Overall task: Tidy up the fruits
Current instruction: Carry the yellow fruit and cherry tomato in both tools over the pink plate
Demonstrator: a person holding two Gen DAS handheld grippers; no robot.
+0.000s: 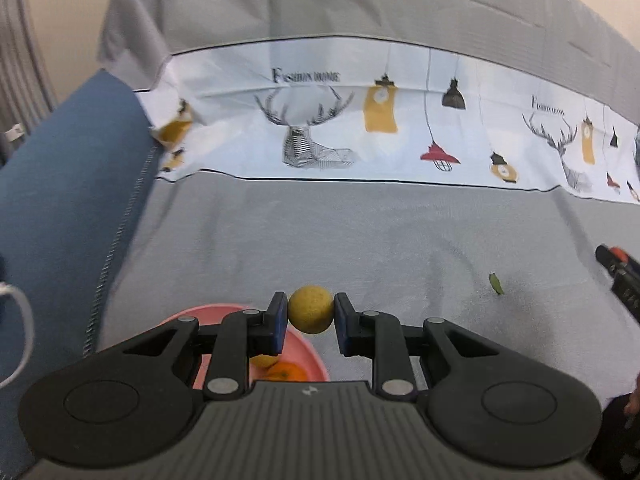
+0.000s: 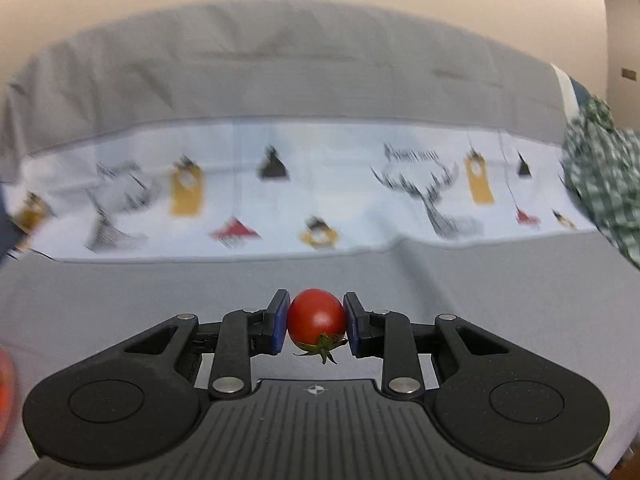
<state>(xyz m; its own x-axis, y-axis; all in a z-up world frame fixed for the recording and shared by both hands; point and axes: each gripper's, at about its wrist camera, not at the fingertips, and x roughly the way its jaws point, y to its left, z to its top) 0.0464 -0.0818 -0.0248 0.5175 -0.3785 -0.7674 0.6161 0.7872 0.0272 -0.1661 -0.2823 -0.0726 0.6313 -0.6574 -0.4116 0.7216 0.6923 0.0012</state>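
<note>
My left gripper [image 1: 311, 314] is shut on a small round yellow fruit [image 1: 311, 309] and holds it above the right rim of a pink bowl [image 1: 308, 354]. The bowl holds an orange fruit [image 1: 286, 372] and a yellow fruit [image 1: 264, 360], both partly hidden by my fingers. My right gripper [image 2: 316, 320] is shut on a red cherry tomato [image 2: 316, 316] with a green stem, held above the grey cloth. The right gripper's tip also shows at the right edge of the left wrist view [image 1: 618, 270].
A grey cloth [image 1: 360, 232] covers the surface, with a white printed band [image 1: 360, 120] behind it. A small green leaf [image 1: 496, 283] lies on the cloth. A blue cushion [image 1: 68, 184] is at left. A green checked cloth [image 2: 604, 168] is at far right. A blurred red-orange thing [image 2: 6, 384] is at the left edge.
</note>
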